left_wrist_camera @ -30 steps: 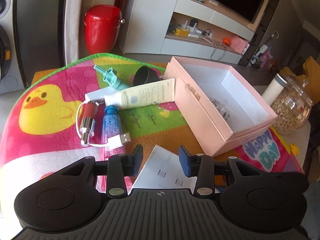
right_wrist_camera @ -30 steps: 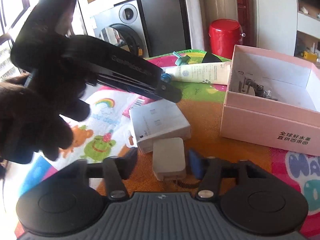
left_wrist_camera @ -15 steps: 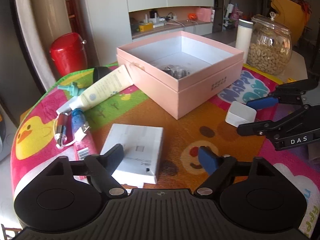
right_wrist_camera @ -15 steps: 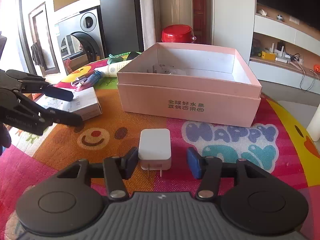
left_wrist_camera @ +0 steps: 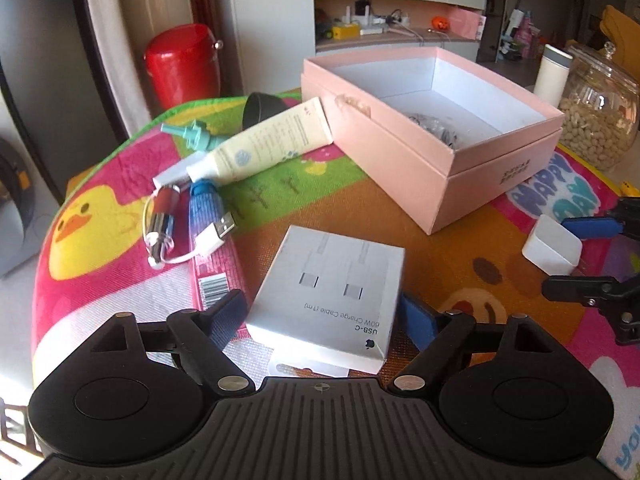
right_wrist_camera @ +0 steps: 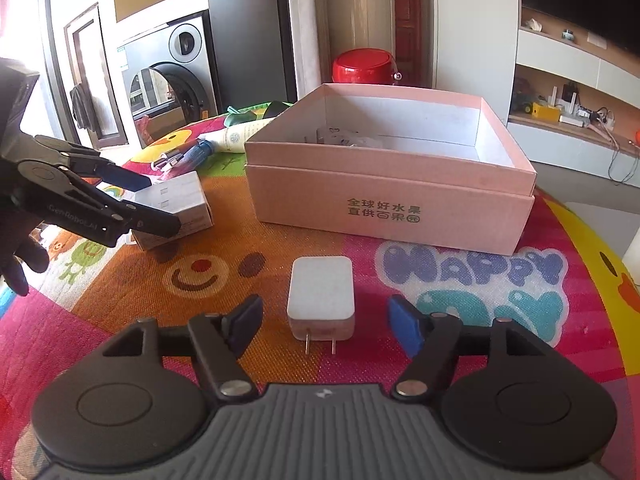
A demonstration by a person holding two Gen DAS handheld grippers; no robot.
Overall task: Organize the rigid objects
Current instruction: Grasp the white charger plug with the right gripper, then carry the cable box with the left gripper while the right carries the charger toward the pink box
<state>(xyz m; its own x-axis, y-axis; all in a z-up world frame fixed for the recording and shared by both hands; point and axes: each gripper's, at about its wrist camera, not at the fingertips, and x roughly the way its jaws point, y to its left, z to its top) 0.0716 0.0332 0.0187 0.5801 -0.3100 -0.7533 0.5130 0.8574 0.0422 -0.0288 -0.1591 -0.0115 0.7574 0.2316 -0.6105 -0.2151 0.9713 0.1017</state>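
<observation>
A white USB-C cable box (left_wrist_camera: 332, 292) lies on the colourful mat, between the jaws of my open left gripper (left_wrist_camera: 324, 320); the fingers stand on both sides of it, apart from it. It also shows in the right wrist view (right_wrist_camera: 176, 206). A white charger plug (right_wrist_camera: 322, 296) lies prongs toward me, just ahead of my open right gripper (right_wrist_camera: 326, 326); it also shows in the left wrist view (left_wrist_camera: 552, 248). An open pink box (left_wrist_camera: 436, 136) with small metal items inside stands behind both, also in the right wrist view (right_wrist_camera: 388, 196).
A cream tube (left_wrist_camera: 260, 148), teal plug (left_wrist_camera: 192, 132), black cup (left_wrist_camera: 260, 108), blue tube (left_wrist_camera: 208, 212), red-and-chrome item (left_wrist_camera: 162, 216) and white USB cable (left_wrist_camera: 216, 236) lie at the mat's left. A nut jar (left_wrist_camera: 600, 120) and white bottle (left_wrist_camera: 552, 76) stand right. A red bin (left_wrist_camera: 184, 64) stands behind.
My left gripper has opened wide and come in around the cable box. My right gripper has opened wider, with the charger plug now lying free on the mat ahead of it.
</observation>
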